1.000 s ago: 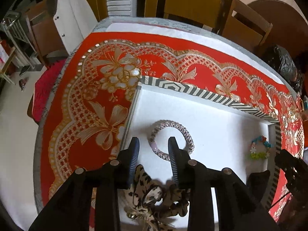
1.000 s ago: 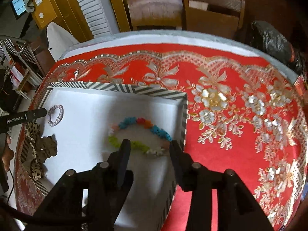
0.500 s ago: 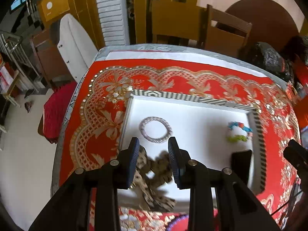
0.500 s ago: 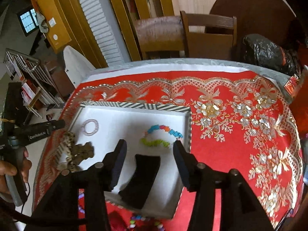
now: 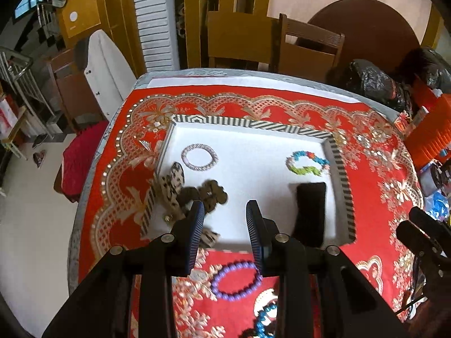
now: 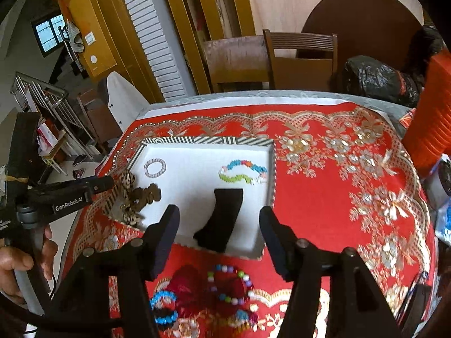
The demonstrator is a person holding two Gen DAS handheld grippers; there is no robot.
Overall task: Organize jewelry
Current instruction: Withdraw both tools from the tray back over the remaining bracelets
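Note:
A white tray with a striped rim (image 5: 248,122) (image 6: 208,140) lies on the red cloth. In it are a pink-grey bracelet (image 5: 199,157) (image 6: 154,167), a multicoloured bead bracelet (image 5: 307,162) (image 6: 243,171), a leopard-print scrunchie (image 5: 194,193) (image 6: 135,194) and a black band (image 5: 310,211) (image 6: 222,217). A purple bead bracelet (image 5: 236,280) lies on the cloth in front of the tray. My left gripper (image 5: 225,228) is open and empty above the tray's near edge. My right gripper (image 6: 220,242) is wide open and empty above the near rim.
More bead bracelets and a red scrunchie (image 6: 197,290) lie on the cloth near the front. An orange container (image 6: 434,107) and clutter stand at the right. Wooden chairs (image 6: 301,59) stand behind the table.
Both grippers have pulled back and up from the tray. The right gripper has opened wider. The loose jewelry in front of the tray has come into view.

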